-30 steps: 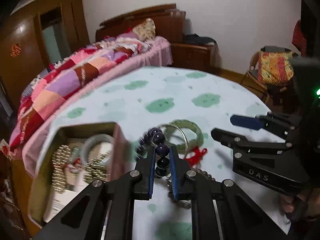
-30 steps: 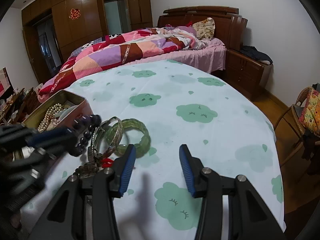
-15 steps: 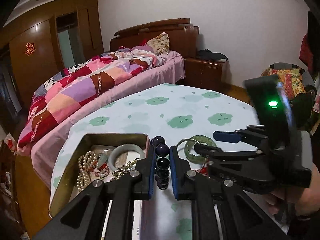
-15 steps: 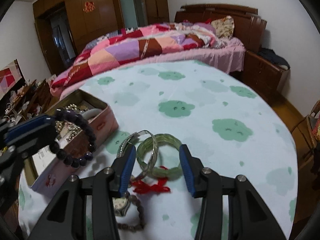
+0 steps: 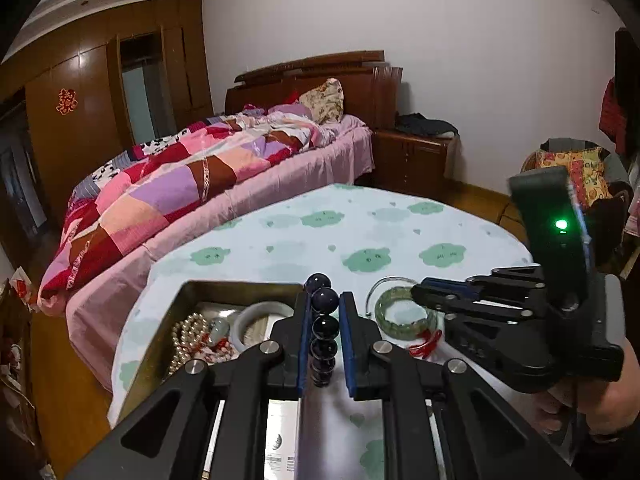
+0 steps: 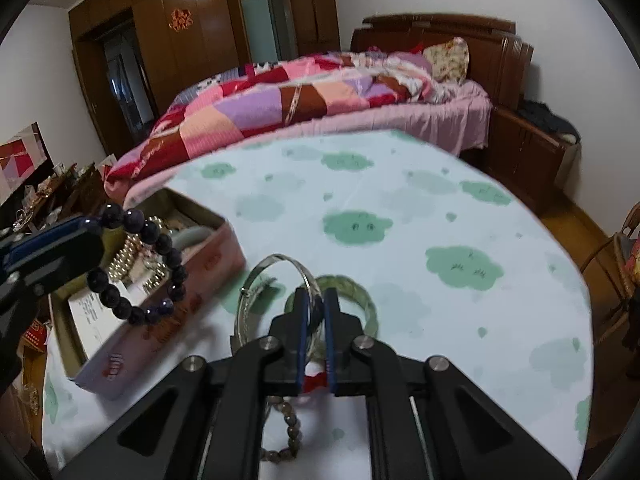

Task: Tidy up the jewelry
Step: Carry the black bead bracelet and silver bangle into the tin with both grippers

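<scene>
My left gripper (image 5: pixel 323 320) is shut on a dark purple bead bracelet (image 5: pixel 322 328) and holds it above the right end of the open tin box (image 5: pixel 168 332). The bracelet hangs as a loop in the right wrist view (image 6: pixel 152 268). My right gripper (image 6: pixel 316 320) is shut on the green jade bangle (image 6: pixel 360 304), with a thin silver bangle (image 6: pixel 276 276) against the left finger. The green bangle also shows in the left wrist view (image 5: pixel 400 318) under the right gripper (image 5: pixel 424 292).
The tin holds pearl strands (image 5: pixel 182 340), a pale bangle (image 5: pixel 256 312) and a card. A red cord (image 5: pixel 426 340) and a brown bead bracelet (image 6: pixel 288 428) lie on the cloud-print tablecloth (image 6: pixel 400 216). A bed stands behind the table; a chair is at right.
My right gripper has dropped onto the bangles and shut on the green one. My left gripper has carried the purple bracelet left and up, over the tin.
</scene>
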The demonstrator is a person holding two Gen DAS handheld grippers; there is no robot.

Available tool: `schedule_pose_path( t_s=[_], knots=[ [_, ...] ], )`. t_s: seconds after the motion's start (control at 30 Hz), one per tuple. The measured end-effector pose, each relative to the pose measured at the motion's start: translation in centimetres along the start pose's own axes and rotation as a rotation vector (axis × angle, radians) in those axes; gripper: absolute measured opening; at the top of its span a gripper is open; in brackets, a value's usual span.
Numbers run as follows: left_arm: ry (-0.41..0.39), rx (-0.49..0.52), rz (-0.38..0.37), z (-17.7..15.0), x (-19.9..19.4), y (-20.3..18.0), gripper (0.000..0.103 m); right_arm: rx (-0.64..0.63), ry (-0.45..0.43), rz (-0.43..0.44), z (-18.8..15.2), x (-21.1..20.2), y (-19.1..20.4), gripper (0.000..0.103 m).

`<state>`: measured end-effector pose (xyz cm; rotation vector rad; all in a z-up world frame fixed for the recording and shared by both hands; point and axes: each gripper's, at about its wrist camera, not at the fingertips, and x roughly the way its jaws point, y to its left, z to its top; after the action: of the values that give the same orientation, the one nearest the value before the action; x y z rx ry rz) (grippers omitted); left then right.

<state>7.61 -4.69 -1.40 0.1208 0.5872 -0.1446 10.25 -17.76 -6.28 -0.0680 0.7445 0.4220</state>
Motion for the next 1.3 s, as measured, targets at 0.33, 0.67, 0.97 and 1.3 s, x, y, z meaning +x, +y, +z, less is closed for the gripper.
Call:
schedule_pose_path(
  t_s=[0.33,0.67,0.97,1.3],
  knots=[
    [-0.050,-0.002,0.037,1.1,-2.1,1.6,0.013,-0.040,-0.068,0.016,1.8,-1.9,1.2,0.010],
    [-0.039,-0.048,0.108,0.5,-2.3,5.2,0.013,-0.082,-0.079,0.058,2.7,-1.4,3.7,0.010],
    [-0.002,-0.093,0.139,-1.1,-1.6,7.3,0.013,-0.124,-0.089,0.092,3.6,-1.0,6.2,0.010],
    [0.020,-0.125,0.155,-2.3,-1.0,9.1,0.013,-0.169,-0.075,0.116,3.7,-0.2,8.5,0.010]
  ],
)
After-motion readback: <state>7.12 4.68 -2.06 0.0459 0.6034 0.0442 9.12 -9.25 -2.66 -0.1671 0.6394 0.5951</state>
